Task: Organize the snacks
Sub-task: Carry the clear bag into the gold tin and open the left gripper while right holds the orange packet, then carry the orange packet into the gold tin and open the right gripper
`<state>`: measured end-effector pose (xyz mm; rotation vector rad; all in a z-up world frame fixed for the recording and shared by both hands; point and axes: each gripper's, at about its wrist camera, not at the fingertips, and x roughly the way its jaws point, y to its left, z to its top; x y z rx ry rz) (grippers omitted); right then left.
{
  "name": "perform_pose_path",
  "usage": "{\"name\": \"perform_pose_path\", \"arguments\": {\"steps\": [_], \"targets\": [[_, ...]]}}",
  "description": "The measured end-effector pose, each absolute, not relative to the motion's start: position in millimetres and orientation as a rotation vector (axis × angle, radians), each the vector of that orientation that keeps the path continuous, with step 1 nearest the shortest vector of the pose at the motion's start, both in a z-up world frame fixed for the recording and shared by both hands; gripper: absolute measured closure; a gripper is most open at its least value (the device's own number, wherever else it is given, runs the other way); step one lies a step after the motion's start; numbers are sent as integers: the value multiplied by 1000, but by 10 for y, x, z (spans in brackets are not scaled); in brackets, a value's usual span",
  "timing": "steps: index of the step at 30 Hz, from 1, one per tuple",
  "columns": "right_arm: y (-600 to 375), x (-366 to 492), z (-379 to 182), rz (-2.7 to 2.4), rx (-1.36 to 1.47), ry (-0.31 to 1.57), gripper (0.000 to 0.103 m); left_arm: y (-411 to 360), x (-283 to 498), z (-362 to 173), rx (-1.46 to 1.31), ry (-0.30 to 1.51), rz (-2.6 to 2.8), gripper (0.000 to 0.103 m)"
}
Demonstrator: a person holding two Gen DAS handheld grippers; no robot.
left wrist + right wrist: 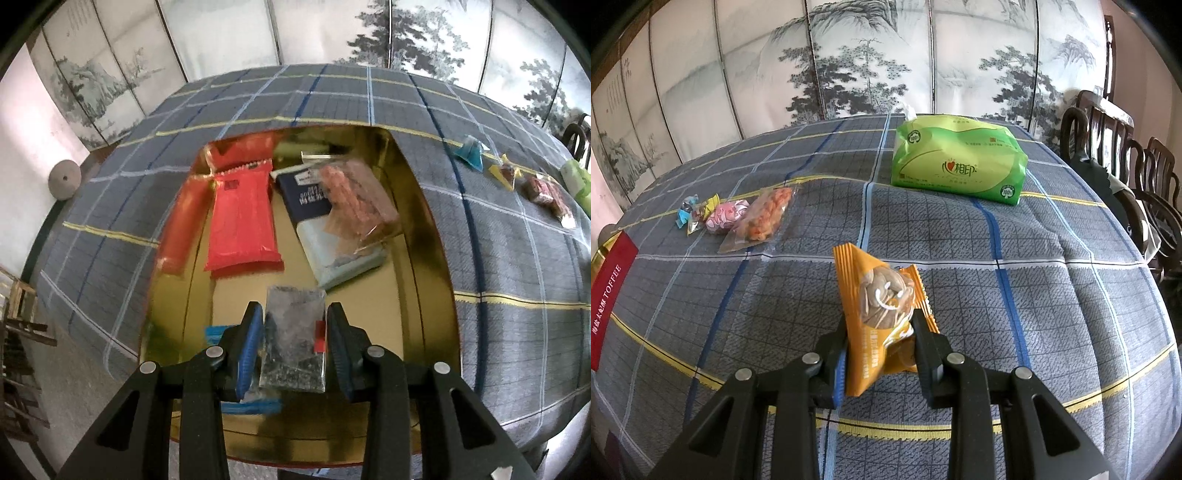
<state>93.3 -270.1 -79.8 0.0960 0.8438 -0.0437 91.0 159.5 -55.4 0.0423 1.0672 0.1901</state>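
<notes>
Plaid tablecloth (1052, 295) fills both views; the right gripper (879, 332) pinches a light, crinkly orange snack packet (882, 306) mid-body, while the left gripper (295, 343), lower centre, straddles a soft clear packet (295, 343) unclenched above the gold tin (417, 229).

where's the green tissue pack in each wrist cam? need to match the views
Left wrist: green tissue pack sits at the far right edge, only partly in frame, past the row of candies.
Right wrist: it lies upper centre-right on the table, fully visible.
Shared landmark: the clear bag of orange snacks on the plaid cloth.
</notes>
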Motion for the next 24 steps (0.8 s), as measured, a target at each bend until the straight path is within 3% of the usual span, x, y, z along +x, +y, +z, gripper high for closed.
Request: {"name": "perform_pose_path", "arguments": {"steps": [24], "targets": [[-2586,906,-661,67,114,819,73,2126,374,-230,-90,1030,291,69]]}}
